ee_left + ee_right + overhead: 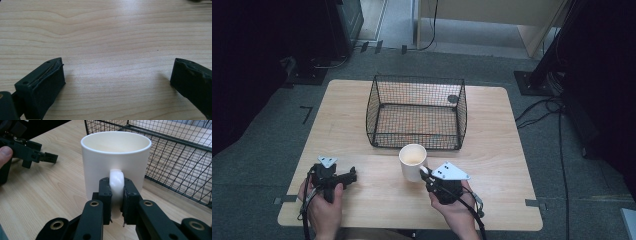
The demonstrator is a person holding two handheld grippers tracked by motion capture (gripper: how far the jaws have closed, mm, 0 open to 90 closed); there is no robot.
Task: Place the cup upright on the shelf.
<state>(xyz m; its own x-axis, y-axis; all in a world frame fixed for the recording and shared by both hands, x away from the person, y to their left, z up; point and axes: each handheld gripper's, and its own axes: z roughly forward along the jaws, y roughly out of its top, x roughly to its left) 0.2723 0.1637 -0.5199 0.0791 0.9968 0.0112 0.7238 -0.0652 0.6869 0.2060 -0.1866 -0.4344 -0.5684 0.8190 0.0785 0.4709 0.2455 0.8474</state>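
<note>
A white mug (413, 161) (115, 162) stands upright and empty just in front of the black wire basket (417, 112). My right gripper (428, 176) (116, 202) is shut on the mug's handle (116, 180), its two pads pressing the handle from both sides. The mug hangs a little above the wooden table (362, 145). At the table's front left my left gripper (352, 175) (117, 80) rests low over bare wood, its jaws wide apart with nothing between them. Its body also shows in the right gripper view at the upper left.
The wire basket (180, 157) sits empty at the table's middle back, its front wall close behind the mug. Cables and stand bases lie on the grey floor around the table.
</note>
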